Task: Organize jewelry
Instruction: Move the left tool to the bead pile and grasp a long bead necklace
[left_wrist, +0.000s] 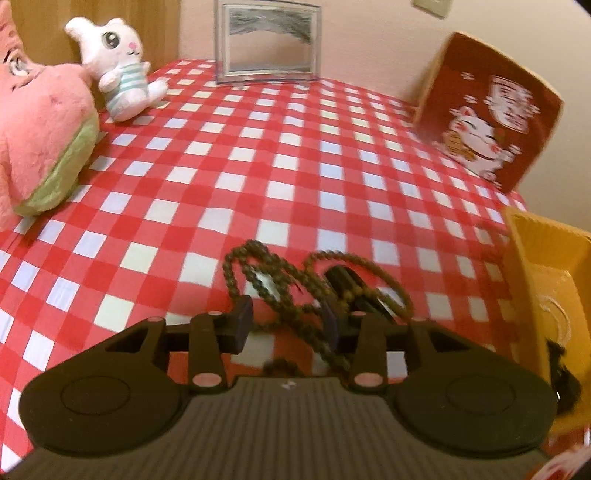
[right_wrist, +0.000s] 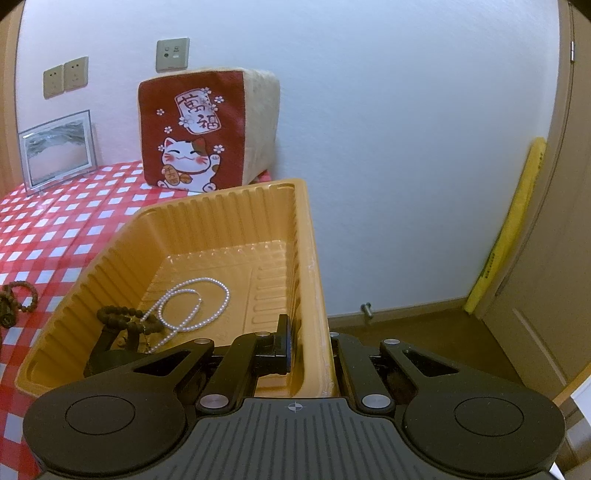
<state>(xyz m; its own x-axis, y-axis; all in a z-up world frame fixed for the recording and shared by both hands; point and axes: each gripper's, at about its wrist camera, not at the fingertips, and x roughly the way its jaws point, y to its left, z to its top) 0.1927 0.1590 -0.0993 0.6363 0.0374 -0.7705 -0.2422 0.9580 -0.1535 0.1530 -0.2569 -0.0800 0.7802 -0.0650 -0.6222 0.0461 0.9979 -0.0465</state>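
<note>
While the right gripper (right_wrist: 310, 354) clamps the tray (right_wrist: 207, 221) wall, the left gripper (left_wrist: 288, 325) hangs unclenched over tangled beads (left_wrist: 317, 280) beside the tray, and a hasty pinch could snag one loop and drag the rest.

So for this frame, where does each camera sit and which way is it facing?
Left wrist: on the left gripper, angled down at the brown bead necklace on the checked cloth; its fingers show.
Right wrist: on the right gripper, shut on the yellow tray wall, facing tray and wall.
Shared: tray, cat cushion, picture frame, necklace.
</note>
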